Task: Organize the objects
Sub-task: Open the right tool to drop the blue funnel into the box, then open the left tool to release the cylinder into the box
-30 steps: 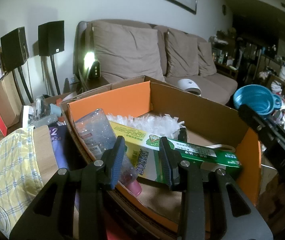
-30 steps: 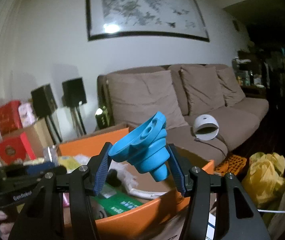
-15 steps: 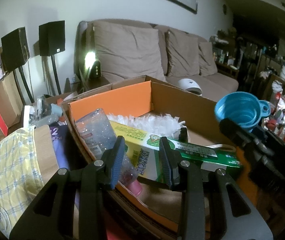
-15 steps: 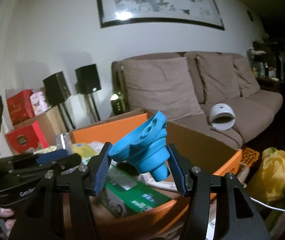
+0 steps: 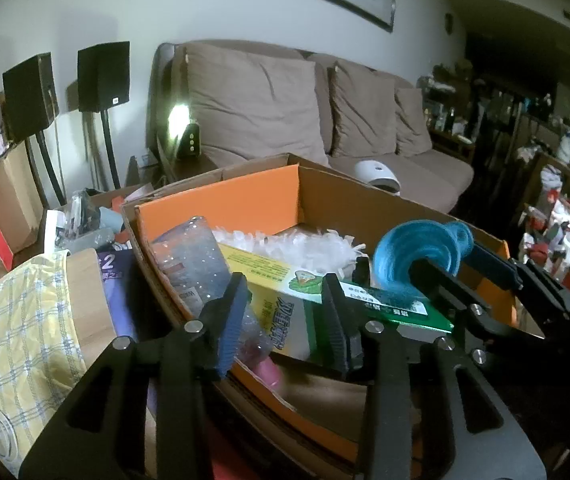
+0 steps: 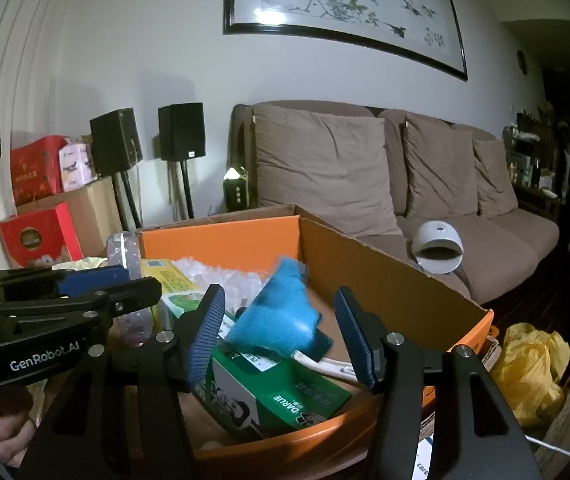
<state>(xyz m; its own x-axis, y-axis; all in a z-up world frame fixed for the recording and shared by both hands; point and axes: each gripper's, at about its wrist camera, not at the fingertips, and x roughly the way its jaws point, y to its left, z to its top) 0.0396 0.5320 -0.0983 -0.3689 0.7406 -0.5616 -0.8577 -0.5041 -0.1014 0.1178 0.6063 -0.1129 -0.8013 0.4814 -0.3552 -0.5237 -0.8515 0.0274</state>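
Note:
An open cardboard box with orange inner flaps holds a green and yellow carton, a clear plastic bottle and white shredded plastic. A blue collapsible funnel, blurred, is in the air over the box between the spread fingers of my right gripper, which is open and touches nothing. The funnel also shows in the left wrist view, just ahead of the right gripper. My left gripper is open and empty over the box's near left corner.
A brown sofa with a white dome-shaped device stands behind the box. Two black speakers on stands, red boxes and a yellow checked bag are at the left. A yellow plastic bag lies at the right.
My right gripper moved left over the box, opened and let go of the blue funnel, which is dropping into the box. My left gripper has not moved.

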